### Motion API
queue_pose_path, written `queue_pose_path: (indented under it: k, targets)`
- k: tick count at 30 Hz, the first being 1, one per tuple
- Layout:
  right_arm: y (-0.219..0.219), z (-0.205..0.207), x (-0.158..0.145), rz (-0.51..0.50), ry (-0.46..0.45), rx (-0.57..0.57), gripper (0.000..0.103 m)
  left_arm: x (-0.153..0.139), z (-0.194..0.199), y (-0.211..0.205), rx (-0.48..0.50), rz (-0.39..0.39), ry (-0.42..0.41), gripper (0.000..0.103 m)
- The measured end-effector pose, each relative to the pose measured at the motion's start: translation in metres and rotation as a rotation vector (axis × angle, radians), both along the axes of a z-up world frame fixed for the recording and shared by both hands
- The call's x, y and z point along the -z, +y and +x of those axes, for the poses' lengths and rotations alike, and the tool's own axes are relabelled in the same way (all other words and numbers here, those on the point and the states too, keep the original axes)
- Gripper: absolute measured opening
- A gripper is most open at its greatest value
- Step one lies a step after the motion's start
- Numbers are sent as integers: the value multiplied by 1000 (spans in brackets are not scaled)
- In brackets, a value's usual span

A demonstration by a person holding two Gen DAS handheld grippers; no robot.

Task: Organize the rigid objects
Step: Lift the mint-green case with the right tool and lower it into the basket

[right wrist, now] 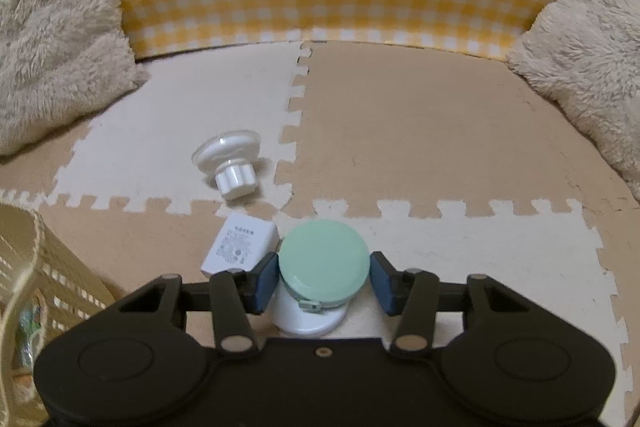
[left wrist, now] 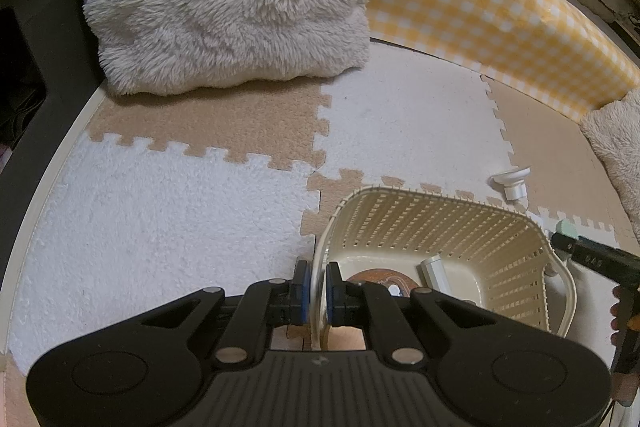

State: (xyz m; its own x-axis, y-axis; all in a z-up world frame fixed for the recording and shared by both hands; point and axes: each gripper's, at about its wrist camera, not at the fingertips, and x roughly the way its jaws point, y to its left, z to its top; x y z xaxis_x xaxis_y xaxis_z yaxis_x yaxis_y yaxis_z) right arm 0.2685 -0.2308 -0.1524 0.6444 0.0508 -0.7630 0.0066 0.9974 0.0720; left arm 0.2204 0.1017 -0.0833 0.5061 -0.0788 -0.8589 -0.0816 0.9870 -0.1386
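- Lower centre, right gripper: jaws part-open around the mint-lidded jar, right pad apart; 1 uneven squeeze could tip it.
- Lower centre, left gripper is clamped on the basket rim.
- Mid-left, charger and knob wait.

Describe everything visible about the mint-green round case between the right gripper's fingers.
The green case is a flat, round, mint-coloured disc, smooth and plastic-looking, with a zipper and pull around its side. It rests on a white round base on the foam mat, tilted toward the camera. The right gripper straddles it; the left pad looks to touch, the right stands just clear. A white charger lies beside it.
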Motion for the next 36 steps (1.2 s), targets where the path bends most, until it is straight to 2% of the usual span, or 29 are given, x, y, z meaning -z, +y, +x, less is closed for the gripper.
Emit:
queue_pose_path:
  k: [11,20,23,29,36]
  targets:
    - [10,-22,-67,125,-216,-8,51,0,0,0,0,1,0,7]
    - [43,-52,-106,190,-316,-151,51,0,0,0,0,1,0,7]
    - [58,-56,-107,213,-293,-210,51,0,0,0,0,1,0,7]
    - [87,-64,-96,220,-179,-352,51,0,0,0,0,1,0,7]
    - [117,-64,-77,159,-63,-455,51,0,0,0,0,1,0,7]
